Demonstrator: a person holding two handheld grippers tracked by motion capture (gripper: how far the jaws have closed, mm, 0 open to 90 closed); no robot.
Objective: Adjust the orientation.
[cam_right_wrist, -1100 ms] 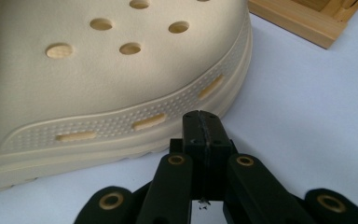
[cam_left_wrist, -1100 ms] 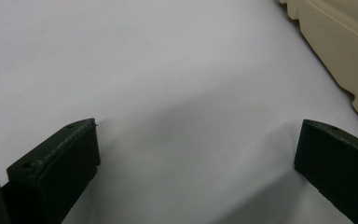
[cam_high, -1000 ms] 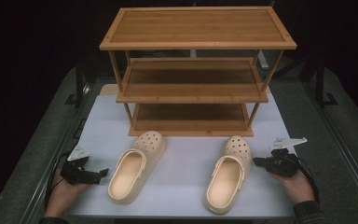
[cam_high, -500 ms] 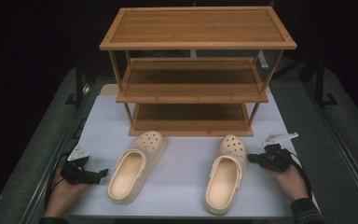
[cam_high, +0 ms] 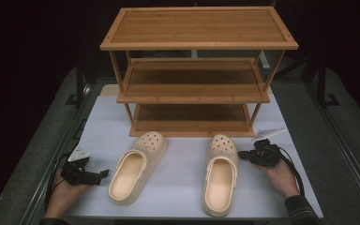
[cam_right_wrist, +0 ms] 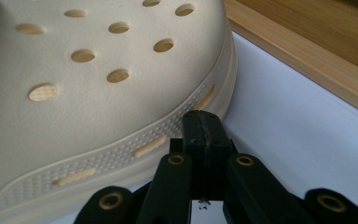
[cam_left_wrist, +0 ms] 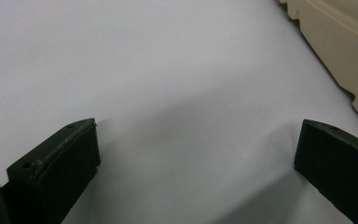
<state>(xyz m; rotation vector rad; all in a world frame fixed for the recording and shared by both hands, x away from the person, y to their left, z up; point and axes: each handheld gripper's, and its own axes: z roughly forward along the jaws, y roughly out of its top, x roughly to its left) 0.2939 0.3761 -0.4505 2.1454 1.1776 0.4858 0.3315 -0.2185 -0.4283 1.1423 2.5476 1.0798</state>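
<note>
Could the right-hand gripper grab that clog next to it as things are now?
Probably not yet. The right gripper sits at the side of the right clog with nothing between them, but its jaws are pressed shut, so they would need to open first.

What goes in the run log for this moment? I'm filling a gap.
left gripper: open, on mat beside left clog | right gripper: shut, tip at right clog side | rack: empty

Two cream foam clogs (cam_high: 133, 168) (cam_high: 220, 174) lie side by side on the white table mat (cam_high: 183, 187), in front of the three-tier wooden shoe rack (cam_high: 194, 75) standing behind them.
</note>
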